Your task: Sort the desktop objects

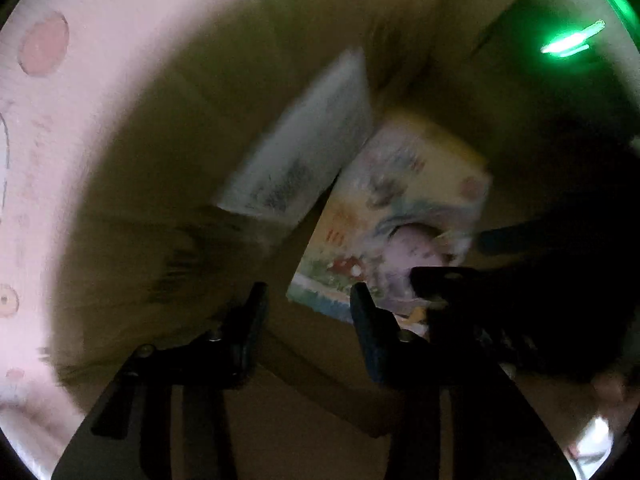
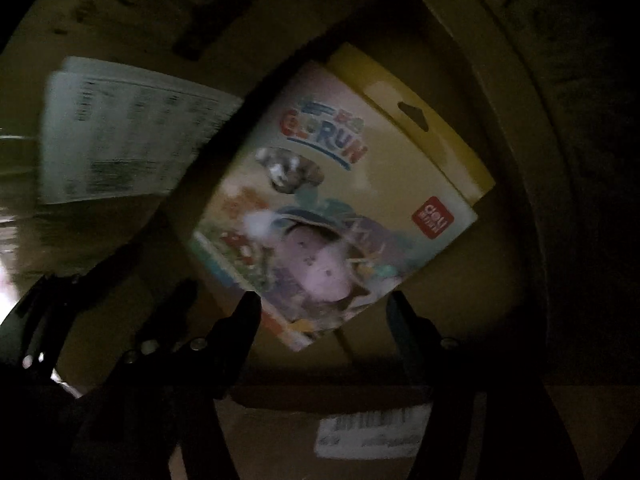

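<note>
both wrist views look down into a cardboard box (image 2: 520, 80), dim inside, which seems to be the sorting bin here. a colourful pack (image 2: 332, 208) marked "go run", with a yellow hang tab at its 1 o'clock corner, lies flat on the box floor, tilted off square; in the left view the same pack (image 1: 400, 216) sits at centre right. a white printed sheet (image 2: 120, 132) lies or leans at 10 o'clock from the pack, close beside it; blur hides whether they touch.

the right gripper (image 2: 324, 312) is spread wide, its fingers (image 2: 248, 320) flanking the pack's near corner at 6 o'clock. i can't tell if they touch it; the wide spread suggests either a fresh let-go or a lining-up to grab. the left gripper (image 1: 308, 312) is also parted with nothing between its fingers, hovering over bare cardboard at 7 o'clock from the pack.

outside the box, a pink mat (image 1: 60, 160) shows at 9 o'clock in the left view. the pack lying flat on the floor reads as placed, so this item is likely sorted.
</note>
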`<state>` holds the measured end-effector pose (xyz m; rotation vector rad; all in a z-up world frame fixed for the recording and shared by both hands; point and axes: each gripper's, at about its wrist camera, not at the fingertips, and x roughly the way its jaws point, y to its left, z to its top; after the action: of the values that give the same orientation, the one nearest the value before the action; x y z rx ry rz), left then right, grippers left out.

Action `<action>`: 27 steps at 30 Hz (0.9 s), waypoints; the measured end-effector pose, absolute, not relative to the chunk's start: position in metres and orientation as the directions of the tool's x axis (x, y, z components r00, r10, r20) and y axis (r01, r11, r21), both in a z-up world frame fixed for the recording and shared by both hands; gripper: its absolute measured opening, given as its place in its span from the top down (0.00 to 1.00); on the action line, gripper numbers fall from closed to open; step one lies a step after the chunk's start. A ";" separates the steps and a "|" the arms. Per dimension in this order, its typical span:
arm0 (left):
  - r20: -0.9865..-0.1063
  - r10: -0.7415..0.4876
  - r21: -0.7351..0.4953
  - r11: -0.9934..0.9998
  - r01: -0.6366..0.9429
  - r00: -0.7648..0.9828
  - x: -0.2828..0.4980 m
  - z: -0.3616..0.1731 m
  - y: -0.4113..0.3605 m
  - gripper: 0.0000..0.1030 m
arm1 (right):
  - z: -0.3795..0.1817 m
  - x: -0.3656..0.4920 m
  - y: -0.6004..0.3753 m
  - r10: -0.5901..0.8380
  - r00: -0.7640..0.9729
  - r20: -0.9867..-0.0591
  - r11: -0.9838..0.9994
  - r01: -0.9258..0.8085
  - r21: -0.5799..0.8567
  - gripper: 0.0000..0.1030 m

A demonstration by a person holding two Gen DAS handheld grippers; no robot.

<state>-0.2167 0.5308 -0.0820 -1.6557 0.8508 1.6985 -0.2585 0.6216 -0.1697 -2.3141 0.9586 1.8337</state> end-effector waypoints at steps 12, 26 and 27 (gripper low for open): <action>-0.924 0.371 -0.224 -0.722 -0.655 -0.094 -0.285 -0.027 0.454 0.52 | -0.162 -0.268 0.601 -0.362 -0.110 -0.926 -0.755 -0.549 0.360 0.39; -0.828 0.464 -0.176 -0.749 -0.639 -0.316 -0.295 -0.032 0.371 0.52 | -0.200 -0.275 0.555 -0.189 -0.131 -0.973 -0.598 -0.771 0.220 0.63; -0.831 0.461 -0.182 -0.756 -0.629 -0.313 -0.299 -0.035 0.364 0.52 | -0.202 -0.275 0.553 -0.165 -0.129 -0.978 -0.597 -0.776 0.203 0.63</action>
<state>-0.2987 0.3640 -0.0349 -1.2470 0.2289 2.0982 -0.2753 0.5533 -0.2019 -1.6894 1.0469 1.7742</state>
